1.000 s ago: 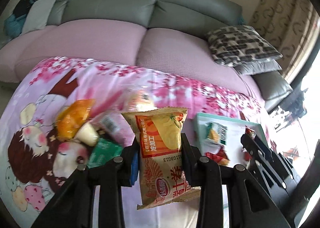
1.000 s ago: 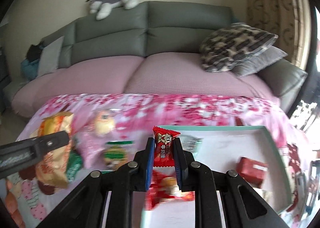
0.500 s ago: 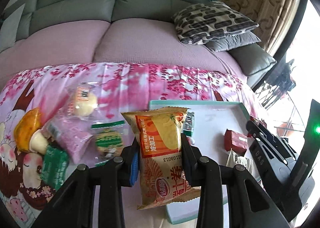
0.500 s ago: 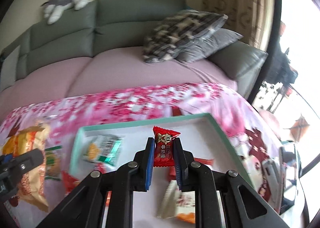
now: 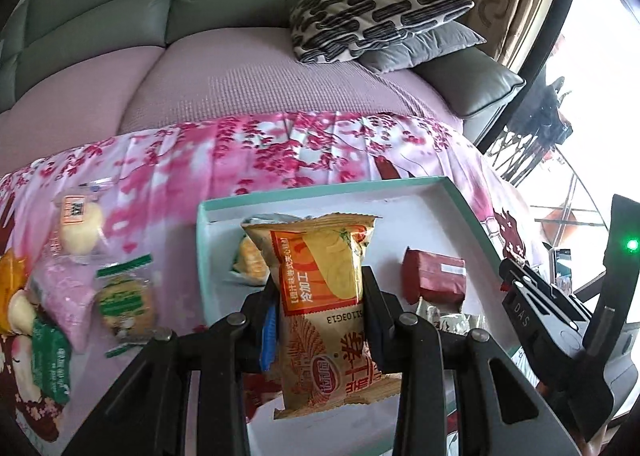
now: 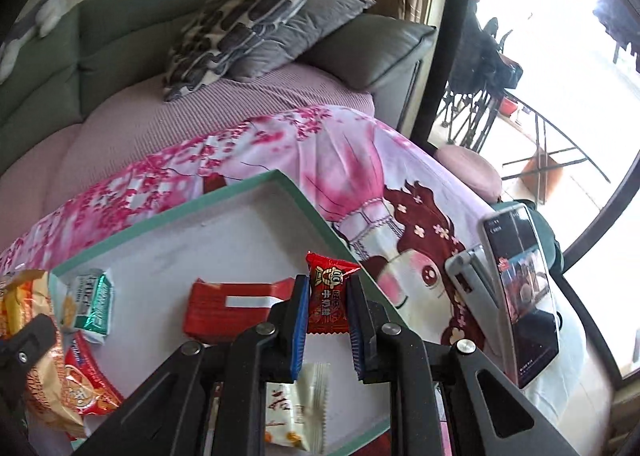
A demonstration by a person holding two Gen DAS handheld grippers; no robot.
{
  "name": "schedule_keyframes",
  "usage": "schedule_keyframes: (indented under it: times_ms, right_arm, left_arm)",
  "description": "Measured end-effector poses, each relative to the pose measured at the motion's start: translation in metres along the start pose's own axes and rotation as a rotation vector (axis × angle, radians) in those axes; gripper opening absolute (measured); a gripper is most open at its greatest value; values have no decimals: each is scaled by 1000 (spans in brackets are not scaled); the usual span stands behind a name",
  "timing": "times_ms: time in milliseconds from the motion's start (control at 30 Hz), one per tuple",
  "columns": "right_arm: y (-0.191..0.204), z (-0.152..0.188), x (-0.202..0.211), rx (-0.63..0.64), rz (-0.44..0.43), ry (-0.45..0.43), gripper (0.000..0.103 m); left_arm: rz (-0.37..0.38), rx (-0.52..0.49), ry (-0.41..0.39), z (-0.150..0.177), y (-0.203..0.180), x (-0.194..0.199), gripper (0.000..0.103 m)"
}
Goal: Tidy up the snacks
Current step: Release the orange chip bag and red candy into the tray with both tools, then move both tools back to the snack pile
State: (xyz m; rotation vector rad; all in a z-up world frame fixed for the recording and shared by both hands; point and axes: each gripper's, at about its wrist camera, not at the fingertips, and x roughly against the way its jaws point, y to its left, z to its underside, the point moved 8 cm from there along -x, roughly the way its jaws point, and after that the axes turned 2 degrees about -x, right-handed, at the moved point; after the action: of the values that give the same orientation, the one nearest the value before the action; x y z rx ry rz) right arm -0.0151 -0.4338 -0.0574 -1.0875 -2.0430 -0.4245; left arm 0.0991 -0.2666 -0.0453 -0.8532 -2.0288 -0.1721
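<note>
Snacks are gathered in and around the tray, a white box with a teal rim on the pink cloth. Over the tray's near left part the left gripper is clenched on a yellow packet. Over its right rim the right gripper grasps a small red candy. Inside the tray lie a red pack, a green-white sachet and a cream wrapper. Left of the tray, loose snacks rest on the cloth; right of it stands a phone
</note>
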Motion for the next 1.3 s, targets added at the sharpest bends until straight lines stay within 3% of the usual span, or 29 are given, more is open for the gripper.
schedule_keyframes:
  times_ms: [333, 500, 600, 700, 800, 867, 967, 1233, 1300]
  right_arm:
    - [-6, 6, -11, -1, 8, 38, 21]
    - [-5, 7, -11, -1, 6, 51, 21]
    - [-3, 7, -11, 3, 4, 60, 33]
    - [-1, 7, -8, 7, 5, 54, 60]
    - [4, 5, -4, 14, -15, 47, 65]
    - [10, 5, -2, 24, -34, 47, 75]
    - [21, 5, 1, 37, -69, 55, 83]
    - [57, 9, 16, 76, -167, 51, 103]
    - [70, 11, 20, 112, -191, 43, 103]
  left_arm:
    - [-6, -18, 21, 4, -10, -13, 38]
    - [-11, 4, 18, 1, -6, -7, 57]
    - [-27, 20, 10, -2, 1, 2, 62]
    - [-44, 62, 9, -4, 13, 9, 75]
    - [-85, 112, 13, -5, 31, 13, 81]
    - [-117, 144, 6, -5, 44, 15, 87]
    - [-210, 189, 0, -1, 70, 17, 94]
    - [-338, 298, -29, 8, 131, 28, 102]
    - [-346, 323, -31, 10, 141, 30, 103]
